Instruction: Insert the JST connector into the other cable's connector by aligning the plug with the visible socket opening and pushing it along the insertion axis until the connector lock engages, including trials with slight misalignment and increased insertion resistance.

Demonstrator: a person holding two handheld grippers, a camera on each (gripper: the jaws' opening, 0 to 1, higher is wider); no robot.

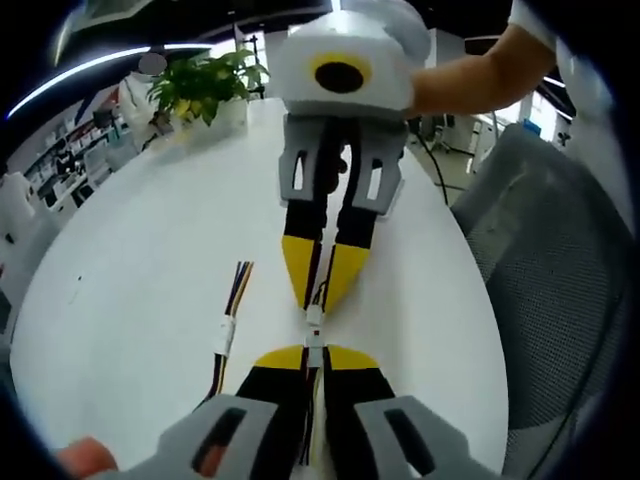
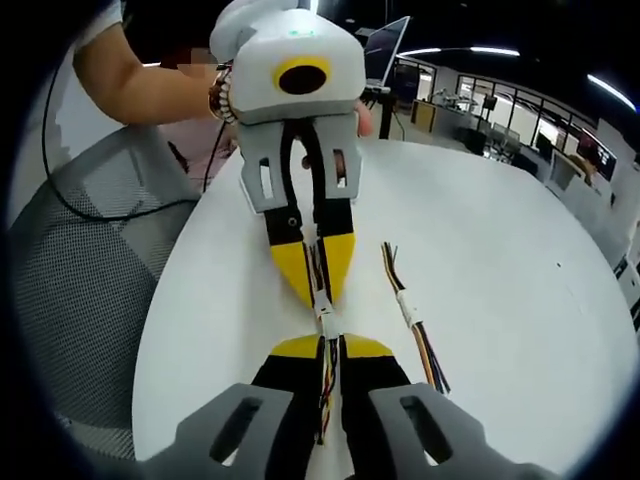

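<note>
Yellow tips meet nose to nose over the white surface (image 1: pixel 130 300), and between them we see the two small white connectors touching end to end. In the left gripper view, our left hand-held gripper (image 1: pixel 313 357) rises from the bottom, jaws narrow and pinched on its connector (image 1: pixel 314 352) with coloured wires trailing back between them. Just ahead, the right hand-held gripper (image 1: pixel 322 290) points toward us, clamped narrow on the other connector (image 1: pixel 315 315). In the right gripper view the same pair appears mirrored: the right hand-held gripper (image 2: pixel 332 348) near, the left hand-held gripper (image 2: pixel 318 290) facing it. Beside the left hand-held gripper, to its left, lies a spare cable (image 1: pixel 228 325) flat on the surface. Farther off, behind the right hand-held gripper, stand a potted plant (image 1: pixel 205 85) and a grey mesh chair (image 1: pixel 560 280).
</note>
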